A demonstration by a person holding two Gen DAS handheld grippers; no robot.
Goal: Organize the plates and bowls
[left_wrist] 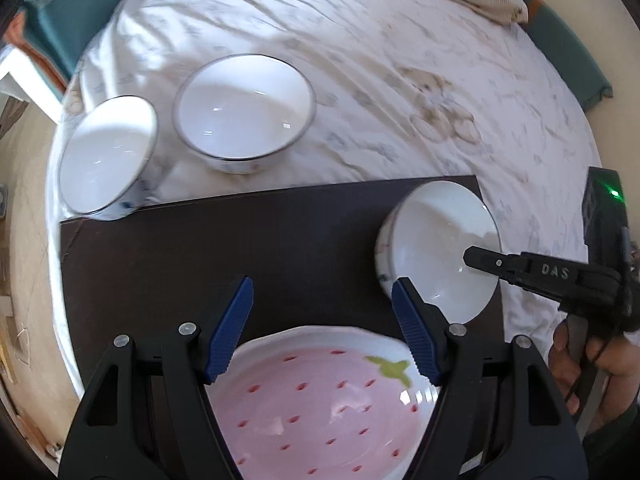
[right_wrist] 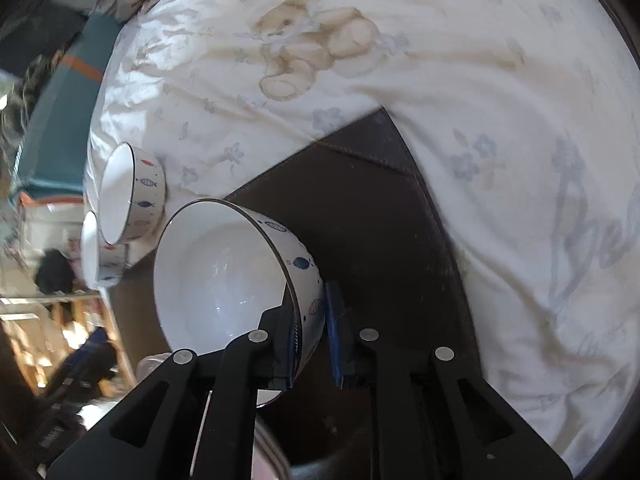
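1. Left gripper [left_wrist: 322,332]: jaws apart, nothing between, above pink plate [left_wrist: 320,400] on dark mat [left_wrist: 200,248].
2. Right gripper [right_wrist: 312,340]: clamped on rim of tilted bowl [right_wrist: 216,280] over mat's right end.
3. Two fish-patterned bowls [left_wrist: 244,110], [left_wrist: 106,152]: on bedsheet [left_wrist: 400,80] beyond mat, apart.

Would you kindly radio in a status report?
Right gripper shut on bowl rim. Left gripper open above pink plate. Two bowls wait on bedsheet.
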